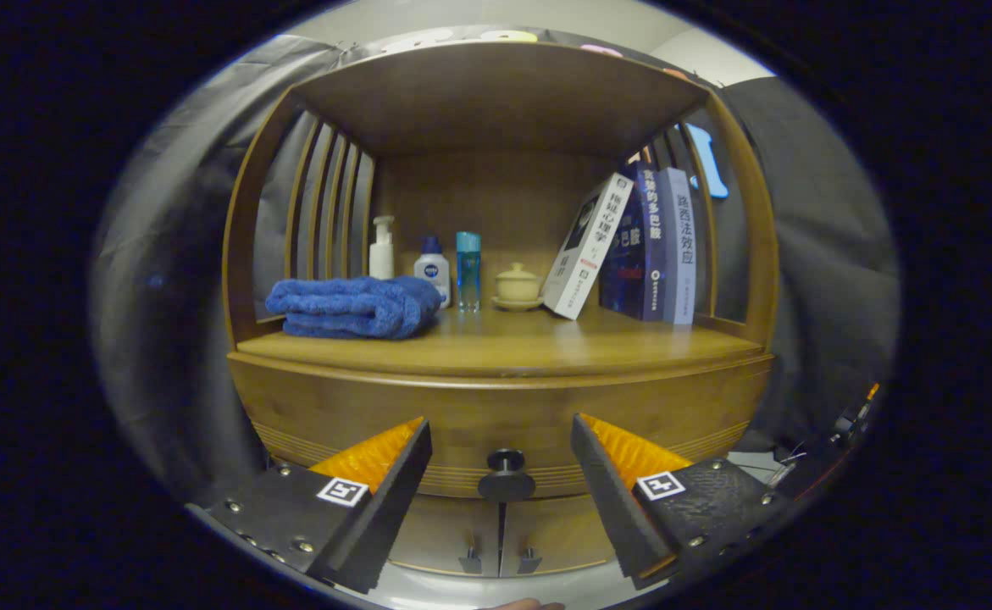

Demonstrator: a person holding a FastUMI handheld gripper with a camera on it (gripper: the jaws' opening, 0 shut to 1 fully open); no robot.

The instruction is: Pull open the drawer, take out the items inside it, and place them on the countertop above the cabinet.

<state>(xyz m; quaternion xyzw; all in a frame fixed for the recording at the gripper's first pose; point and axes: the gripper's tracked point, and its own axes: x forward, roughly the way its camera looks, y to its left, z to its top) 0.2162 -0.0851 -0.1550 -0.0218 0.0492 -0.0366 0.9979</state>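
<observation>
My gripper [501, 440] is spread wide right now, nothing between the fingers but air, and the drawer knob [506, 474] sits dead centre in the gap, a bit beyond the tips. No contact with it.

Biggest thing in front of me is the cabinet [309, 407], a wooden unit with slatted sides and a roof over an open shelf. The drawer [504, 419] is the curved front panel right under the countertop [546, 343], and it's closed, flush with the frame. Below it are two small doors [436, 534] with little handles meeting in the middle.

On the countertop, going down in size: three books [648, 246] at the right end, two standing upright and a white one leaning against them. A folded blue towel [351, 307] at the left end. Behind the towel, in a row along the back, a white pump bottle [382, 247], a white bottle with a blue cap [433, 269], and a tall clear blue bottle [468, 269]. Then a small cream lidded cup [518, 285] on a saucer, between the blue bottle and the leaning book.
</observation>
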